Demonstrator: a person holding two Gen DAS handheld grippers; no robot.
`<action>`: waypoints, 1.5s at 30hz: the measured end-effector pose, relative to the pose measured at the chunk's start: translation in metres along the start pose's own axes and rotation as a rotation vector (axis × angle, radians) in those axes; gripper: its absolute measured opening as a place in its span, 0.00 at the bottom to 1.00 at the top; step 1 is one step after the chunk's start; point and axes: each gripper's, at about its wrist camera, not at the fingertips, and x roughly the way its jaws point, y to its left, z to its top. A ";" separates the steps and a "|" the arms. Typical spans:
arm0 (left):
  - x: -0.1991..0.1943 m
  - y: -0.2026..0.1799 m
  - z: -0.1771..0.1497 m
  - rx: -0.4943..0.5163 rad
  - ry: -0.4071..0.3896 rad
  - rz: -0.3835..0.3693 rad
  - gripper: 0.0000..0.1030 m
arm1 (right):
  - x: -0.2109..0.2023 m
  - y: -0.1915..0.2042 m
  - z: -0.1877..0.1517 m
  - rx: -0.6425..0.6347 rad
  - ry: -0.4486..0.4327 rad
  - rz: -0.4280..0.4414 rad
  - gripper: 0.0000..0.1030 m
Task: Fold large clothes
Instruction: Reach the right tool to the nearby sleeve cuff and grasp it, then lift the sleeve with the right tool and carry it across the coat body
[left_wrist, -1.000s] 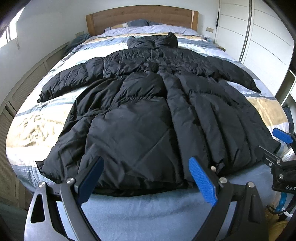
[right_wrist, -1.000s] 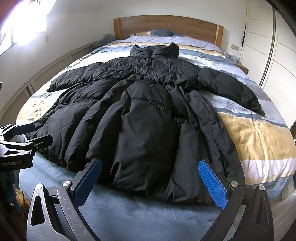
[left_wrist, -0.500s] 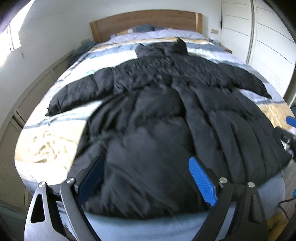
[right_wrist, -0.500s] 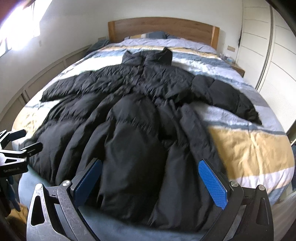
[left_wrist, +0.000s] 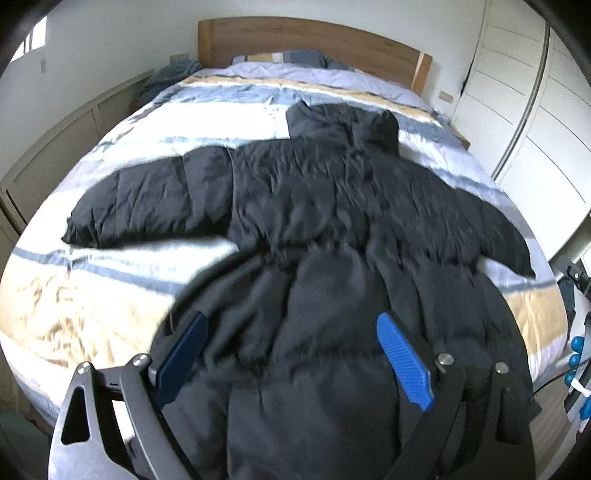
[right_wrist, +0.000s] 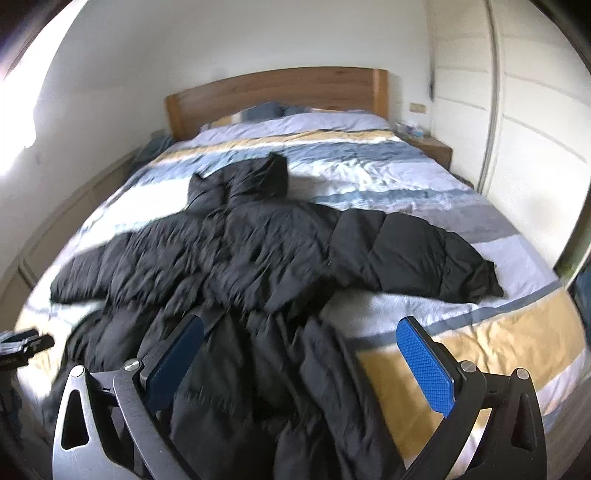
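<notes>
Black coat (left_wrist: 332, 229) spread flat across the striped bed (left_wrist: 92, 321), collar toward the headboard (left_wrist: 306, 40), both sleeves stretched out sideways, hem bunched at the foot end nearest the cameras.

Left hand-held gripper (left_wrist: 291, 358) wide open over the lower left panel of the coat, nothing between its blue pads (left_wrist: 404, 363). Right hand-held gripper (right_wrist: 301, 363) equally wide open above the lower right edge of the coat, gripping nothing.

Probably the start of the first fold. Best to pinch the hem at its two corners through all padded layers, deep enough that slippery shell fabric cannot slide out, then lift both sides evenly and carry toward the collar. Worth smoothing the rumpled lower panels first, since trapped puff would make a lumpy fold.

Plenty of bare bedding beyond the collar toward the headboard, and beside each sleeve. Tighter at the sides of the coat: wardrobe doors (right_wrist: 535, 129) close on the right, low panelled wall (left_wrist: 55, 147) on the left, so sleeve folds better swung inward.
</notes>
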 end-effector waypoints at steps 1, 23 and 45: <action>0.004 0.001 0.007 0.000 0.000 0.004 0.91 | 0.010 -0.011 0.006 0.041 0.006 0.002 1.00; 0.093 0.012 0.038 -0.078 0.127 0.124 0.91 | 0.196 -0.251 -0.024 0.738 0.154 -0.083 0.99; 0.093 -0.005 0.036 -0.040 0.145 0.147 0.91 | 0.223 -0.335 -0.039 1.141 -0.015 0.094 0.26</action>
